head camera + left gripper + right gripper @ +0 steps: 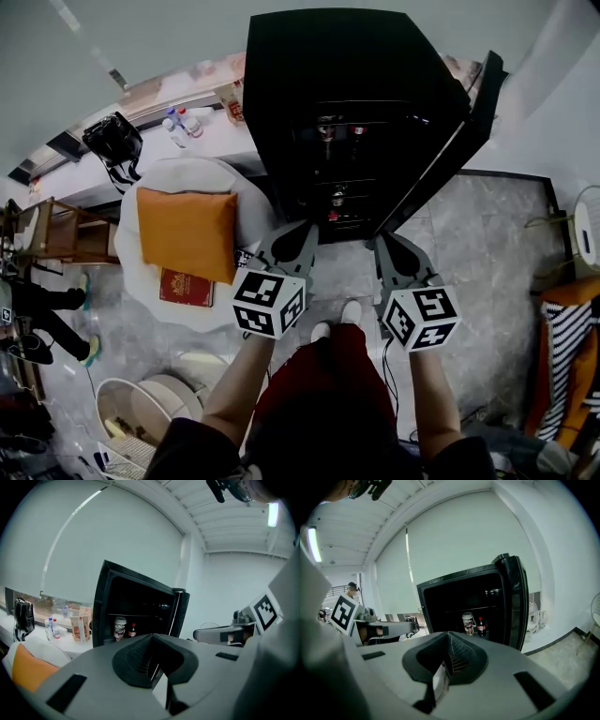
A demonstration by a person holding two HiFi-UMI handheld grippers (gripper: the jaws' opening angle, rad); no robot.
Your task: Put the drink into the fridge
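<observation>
Now both forearms are holding out side by side before the open black fridge point(347, 84), left gripper point(302, 231) and right gripper point(388, 240) pointing slightly downward at it, each pair of jaws pressing together on nothing. Inside the fridge, a cup drink point(468, 623) and cola bottle point(481, 626) are sitting on a shelf.

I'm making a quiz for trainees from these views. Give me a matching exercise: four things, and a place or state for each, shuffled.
1 orange cushion
2 fridge door
3 dark bottle
4 black bag

A standing open
B on the window ledge
C on the white round seat
D inside the fridge beside a cup

Pairs: 1-C, 2-A, 3-D, 4-B.
</observation>
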